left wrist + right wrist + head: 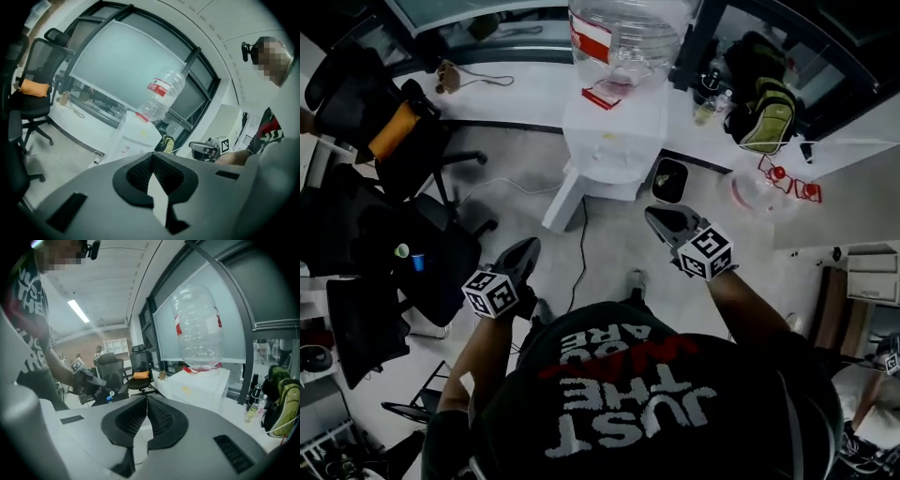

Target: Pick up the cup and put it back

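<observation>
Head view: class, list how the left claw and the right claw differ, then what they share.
The left claw sits lower in frame than the right claw. The left claw is nearer the black chair; the right claw is nearer the water dispenser. Both are shut and empty.

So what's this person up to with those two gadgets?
A person stands facing a white water dispenser topped with a large clear bottle, holding a left gripper and a right gripper out in front. Both have jaws shut with nothing between them; nothing is being picked up at this moment.
</observation>
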